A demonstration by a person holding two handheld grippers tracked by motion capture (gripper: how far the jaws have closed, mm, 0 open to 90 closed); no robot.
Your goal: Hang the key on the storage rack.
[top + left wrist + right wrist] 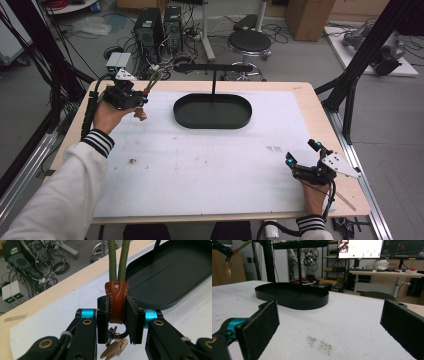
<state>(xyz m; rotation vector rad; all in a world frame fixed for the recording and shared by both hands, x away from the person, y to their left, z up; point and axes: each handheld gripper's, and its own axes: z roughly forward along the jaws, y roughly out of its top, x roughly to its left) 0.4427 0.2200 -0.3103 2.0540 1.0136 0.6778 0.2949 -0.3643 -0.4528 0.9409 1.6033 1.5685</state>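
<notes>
A key ring with a brown leather tab (pixel 117 302), an olive cord loop (pixel 117 260) and copper-coloured keys (pixel 113 348) is held above the table's far left. My left gripper (pixel 117 315) is shut on the leather tab, and the keys hang below the jaws. In the high view the left gripper (pixel 136 98) is raised left of the black oval tray (pixel 212 111), with the keys (pixel 140 114) dangling. My right gripper (pixel 301 152) rests at the table's near right, open with nothing between its pads (pixel 259 330).
A thin black post (pixel 214 81) with a crossbar (pixel 212 66) rises from the tray's far rim. The white mat (pixel 200 160) covers the wooden table. Computers, cables and a stool (pixel 249 42) stand on the floor beyond the far edge.
</notes>
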